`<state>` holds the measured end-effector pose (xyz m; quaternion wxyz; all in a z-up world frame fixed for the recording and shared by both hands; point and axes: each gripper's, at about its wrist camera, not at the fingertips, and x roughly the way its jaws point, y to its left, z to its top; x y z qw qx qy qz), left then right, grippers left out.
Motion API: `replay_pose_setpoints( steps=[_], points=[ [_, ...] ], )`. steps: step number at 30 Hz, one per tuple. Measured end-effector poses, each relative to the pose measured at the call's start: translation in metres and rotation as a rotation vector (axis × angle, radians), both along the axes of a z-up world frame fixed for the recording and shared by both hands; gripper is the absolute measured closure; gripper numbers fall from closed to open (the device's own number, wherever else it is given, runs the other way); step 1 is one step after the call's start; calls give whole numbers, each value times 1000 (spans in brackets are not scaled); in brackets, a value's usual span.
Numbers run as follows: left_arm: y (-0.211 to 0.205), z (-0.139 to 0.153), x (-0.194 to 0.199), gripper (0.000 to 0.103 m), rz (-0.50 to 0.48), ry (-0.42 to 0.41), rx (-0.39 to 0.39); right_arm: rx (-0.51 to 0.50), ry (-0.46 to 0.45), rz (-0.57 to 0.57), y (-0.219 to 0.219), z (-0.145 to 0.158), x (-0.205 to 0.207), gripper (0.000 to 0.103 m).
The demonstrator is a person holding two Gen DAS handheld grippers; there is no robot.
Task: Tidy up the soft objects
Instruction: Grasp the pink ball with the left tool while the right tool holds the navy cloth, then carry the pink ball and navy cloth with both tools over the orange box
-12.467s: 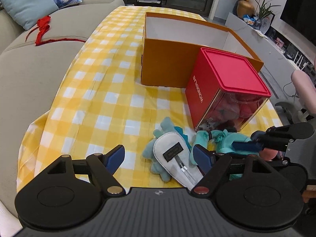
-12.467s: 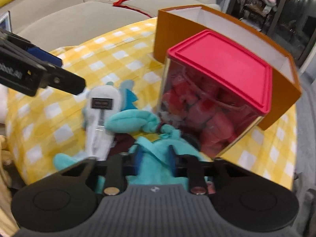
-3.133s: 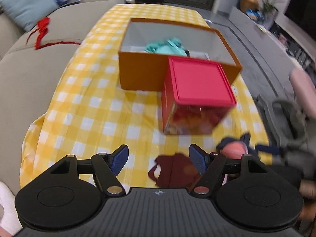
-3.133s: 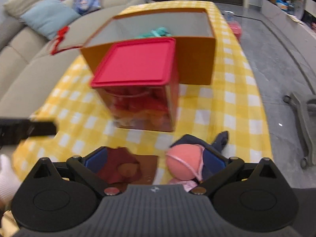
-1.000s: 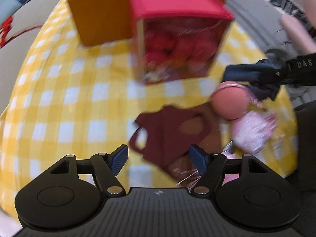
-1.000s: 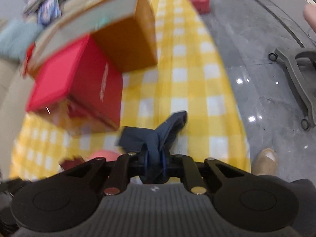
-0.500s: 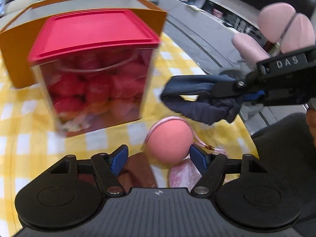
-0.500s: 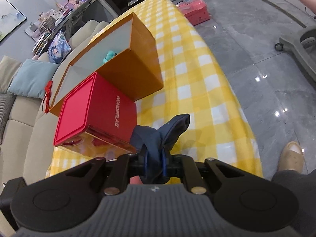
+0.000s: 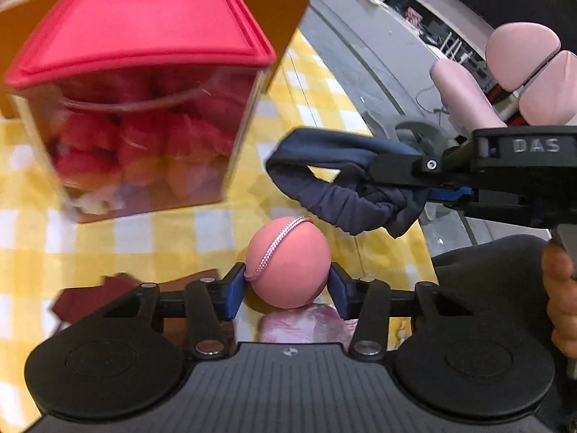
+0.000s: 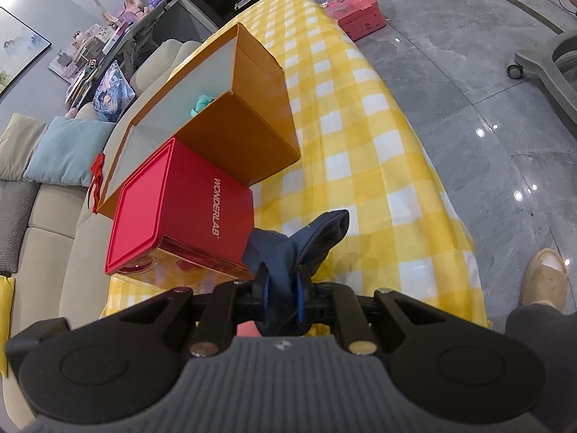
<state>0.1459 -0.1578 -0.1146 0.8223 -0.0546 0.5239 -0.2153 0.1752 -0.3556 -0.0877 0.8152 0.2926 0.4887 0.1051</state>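
Observation:
My left gripper [image 9: 286, 290] is shut on a pink ball [image 9: 288, 261] with a pink braided cord, low over the yellow checked tablecloth [image 9: 173, 231]. My right gripper [image 10: 283, 297] is shut on a dark blue cloth [image 10: 299, 241] and holds it above the table; it also shows in the left wrist view [image 9: 339, 184], just right of and above the ball. The open orange box [image 10: 230, 133] stands further back with a teal plush [image 10: 202, 103] inside. A maroon cloth [image 9: 90, 296] and a pink fuzzy item [image 9: 306, 326] lie under the left gripper.
A clear container with a red lid [image 9: 137, 83], full of red and pink soft items, stands in front of the orange box. A beige sofa [image 10: 43, 238] runs along the table's left. The table's right edge [image 10: 450, 195] drops to grey floor. Pink chair [image 9: 519, 72] at right.
My left gripper has closed on the pink ball, which sat between open fingers before. The right gripper has kept the blue cloth lifted and moved little.

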Motion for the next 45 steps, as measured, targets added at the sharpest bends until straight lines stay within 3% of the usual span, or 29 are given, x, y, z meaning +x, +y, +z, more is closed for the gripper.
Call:
replay_pose_setpoints(
  steps=[2, 3, 6, 7, 8, 11, 15, 18, 21, 24, 26, 28, 30, 32, 39, 41, 45],
  points=[
    [4, 16, -8, 48, -17, -75, 58, 4, -3, -1, 0, 0, -1, 91],
    [0, 24, -13, 48, -43, -134, 149, 7, -3, -1, -1, 0, -1, 91],
    [-24, 35, -29, 46, -232, -323, 570, 8, 2, 0, 0, -1, 0, 91],
    [-31, 33, -34, 45, -307, -359, 672, 7, 4, 2, 1, -1, 0, 91],
    [-35, 31, -38, 44, -366, -378, 721, 4, 4, 5, 2, 0, 0, 91],
    [-34, 24, -37, 31, -409, -314, 668, 2, 6, 6, 2, -1, 1, 91],
    [-26, 18, -36, 21, -283, -263, 599, 2, 13, -1, 0, -2, 0, 90],
    [-5, 21, -41, 21, -189, -248, 523, 3, 13, 1, 1, -2, 0, 90],
    [17, 32, -38, 21, -141, -276, 359, 6, 14, 7, 1, -2, 1, 89],
    [31, 40, -29, 21, -93, -220, 131, 8, 16, 9, 2, -3, 1, 89],
    [28, 43, -21, 21, -72, -224, 54, 11, 14, 3, 1, -2, 1, 89],
    [17, 40, -10, 21, -67, -218, 56, 12, 14, 0, 0, -3, 1, 89],
    [9, 31, 2, 24, -37, -189, 113, 12, 14, -1, 0, -3, 1, 89],
    [4, 29, 7, 24, 18, -210, 189, 14, 14, 0, -1, -3, 1, 88],
    [7, 17, 12, 26, 114, -160, 308, 70, 13, 3, -2, -4, 1, 88],
    [11, 9, 17, 35, 153, -113, 301, 75, 8, 3, -3, -3, 1, 88],
    [15, 4, 15, 45, 164, -127, 258, 77, 9, 4, -3, -4, 1, 89]
  ],
)
